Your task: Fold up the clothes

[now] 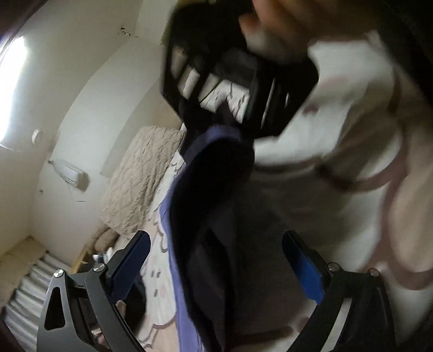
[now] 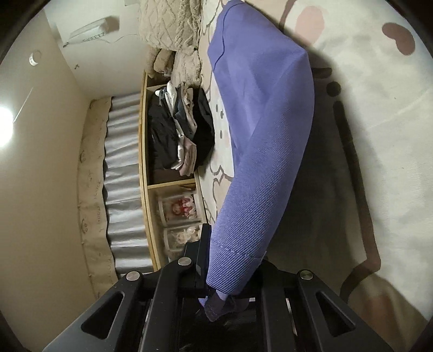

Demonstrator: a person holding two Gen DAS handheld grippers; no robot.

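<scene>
A purple knit garment [image 2: 265, 121] hangs stretched from my right gripper [image 2: 230, 273] down toward the patterned bedsheet [image 2: 379, 108]. The right gripper is shut on the garment's hem or cuff; one finger [image 2: 204, 249] shows beside the cloth, the other is hidden under it. In the left wrist view the same garment [image 1: 189, 243] hangs, dark and backlit, between my open left gripper's [image 1: 216, 270] blue-padded fingers [image 1: 130, 268]. The right gripper's black body [image 1: 238, 81] is above it, blurred, with the person's hand and white top [image 1: 338, 135] behind.
A wooden bedside shelf [image 2: 144, 135] holds stacked folded clothes [image 2: 184, 130] and clear boxes with dolls [image 2: 178, 211]. A beige quilted blanket [image 2: 167, 24] lies at the head of the bed. A curtain [image 2: 124, 176] and walls are behind.
</scene>
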